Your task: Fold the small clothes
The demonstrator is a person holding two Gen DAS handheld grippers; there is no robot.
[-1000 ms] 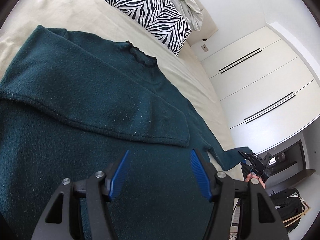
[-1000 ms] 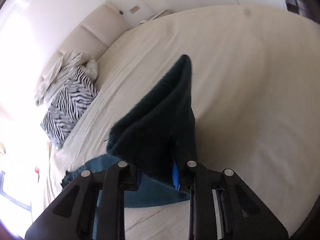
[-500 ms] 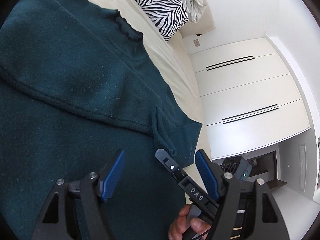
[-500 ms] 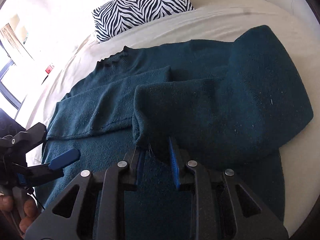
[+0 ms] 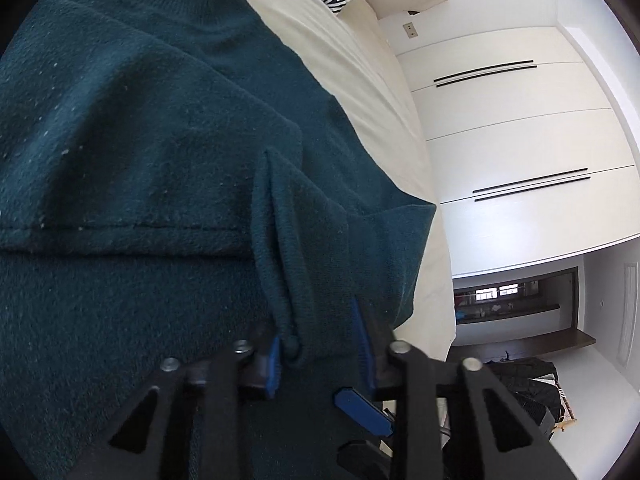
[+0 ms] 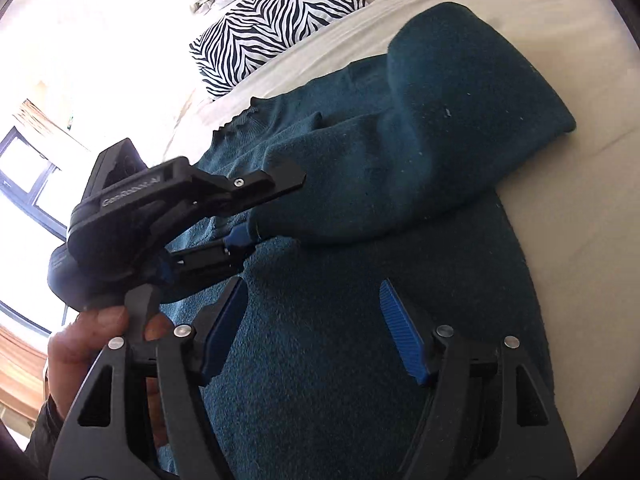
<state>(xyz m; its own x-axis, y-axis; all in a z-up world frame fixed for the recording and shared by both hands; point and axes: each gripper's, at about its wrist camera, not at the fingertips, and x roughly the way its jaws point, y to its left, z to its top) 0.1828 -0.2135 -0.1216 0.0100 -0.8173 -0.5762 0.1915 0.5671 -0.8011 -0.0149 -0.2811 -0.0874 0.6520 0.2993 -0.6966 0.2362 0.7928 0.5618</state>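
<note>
The right tool (image 6: 316, 332), which a second ago clamped the sweater's (image 6: 360, 360) sleeve (image 6: 420, 152), now stands open above the body with the sleeve laid across, while the left tool (image 5: 318, 354) now closes around the cuff (image 5: 290, 344).

home bedroom: bed (image 6: 580, 92) w/ zebra pillow (image 6: 276, 20), white wardrobe (image 5: 520, 152).

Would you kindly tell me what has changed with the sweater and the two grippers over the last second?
The right gripper carried the sweater's sleeve across the body, let it go, and now hangs open above the sweater. The left gripper, open earlier, moved in on the sleeve's cuff; whether it has closed is unclear. The zebra pillow and bed stayed put.
</note>
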